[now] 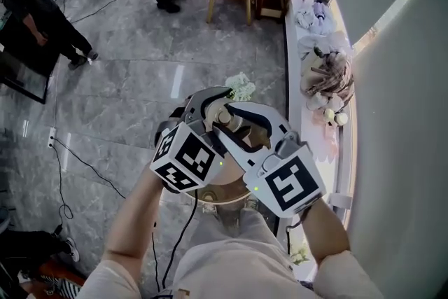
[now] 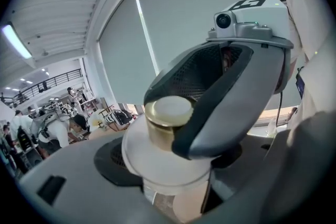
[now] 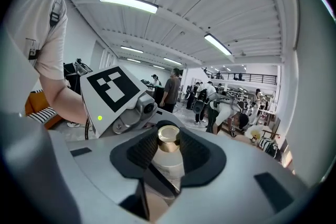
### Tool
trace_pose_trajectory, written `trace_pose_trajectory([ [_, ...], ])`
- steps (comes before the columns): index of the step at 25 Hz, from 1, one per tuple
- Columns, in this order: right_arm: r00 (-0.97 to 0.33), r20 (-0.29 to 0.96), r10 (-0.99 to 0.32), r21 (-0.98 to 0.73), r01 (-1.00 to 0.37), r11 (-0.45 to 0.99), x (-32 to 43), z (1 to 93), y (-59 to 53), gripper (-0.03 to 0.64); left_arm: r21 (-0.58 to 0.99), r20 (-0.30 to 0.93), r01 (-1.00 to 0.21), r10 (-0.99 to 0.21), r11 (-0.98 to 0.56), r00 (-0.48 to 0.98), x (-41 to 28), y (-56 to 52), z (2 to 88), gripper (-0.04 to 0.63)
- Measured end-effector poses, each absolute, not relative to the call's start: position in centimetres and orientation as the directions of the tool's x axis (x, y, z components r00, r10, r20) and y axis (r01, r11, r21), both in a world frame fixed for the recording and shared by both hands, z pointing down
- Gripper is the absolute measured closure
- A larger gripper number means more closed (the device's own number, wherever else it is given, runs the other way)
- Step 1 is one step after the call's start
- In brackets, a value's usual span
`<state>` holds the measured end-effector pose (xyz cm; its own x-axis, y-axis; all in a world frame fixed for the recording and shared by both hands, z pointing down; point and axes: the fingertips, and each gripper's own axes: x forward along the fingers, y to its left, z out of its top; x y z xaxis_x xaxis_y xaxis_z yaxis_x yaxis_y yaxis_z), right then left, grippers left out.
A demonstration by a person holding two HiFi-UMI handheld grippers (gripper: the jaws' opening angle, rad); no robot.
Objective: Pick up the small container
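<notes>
Risk first: I'm holding the container [image 2: 157,157] in mid-air close to my chest, well above the floor [image 1: 140,73], with 2 tongs on 1 small thing. If 1 is letting go while the other isn't gripping firmly, it's dropping. The right tongs [image 1: 236,128] are only catching the gold cap [image 2: 168,113], which is looking smooth and round. My guess is that it could be slipping out of the pads, or turning loose under any twist. The 2 heads are also crowding each other, so pulling them apart unevenly is likely levering the container sideways.

Position: the left tongs [image 1: 213,108] are pinching the pale body low down, with the body sitting between the jaws. The right tongs are coming in from the opposite side. Their jaws are standing fairly wide but closing on the cap, which is poking up between the pads. I can't tell how firm either grip is.
</notes>
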<state>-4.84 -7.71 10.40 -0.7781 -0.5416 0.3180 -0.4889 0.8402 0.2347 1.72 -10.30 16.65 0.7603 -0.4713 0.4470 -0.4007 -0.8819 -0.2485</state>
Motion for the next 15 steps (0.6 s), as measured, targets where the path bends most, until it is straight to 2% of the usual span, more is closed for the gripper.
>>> trace_pose_trajectory([
  [7,-0.797,0.312,-0.517,0.243,-0.459,0.854,-4.7,7.1,-3.9,0.491,-0.251,0.443,-0.418,-0.487,-0.873,0.753,1.8,-6.6,13.3,0.249],
  [15,-0.812,0.324,-0.486,0.213,-0.438,0.874,-5.1,7.9,0.2,0.491,-0.221,0.446,-0.446,-0.497,-0.867,0.744,1.3,-2.6,14.1,0.249],
])
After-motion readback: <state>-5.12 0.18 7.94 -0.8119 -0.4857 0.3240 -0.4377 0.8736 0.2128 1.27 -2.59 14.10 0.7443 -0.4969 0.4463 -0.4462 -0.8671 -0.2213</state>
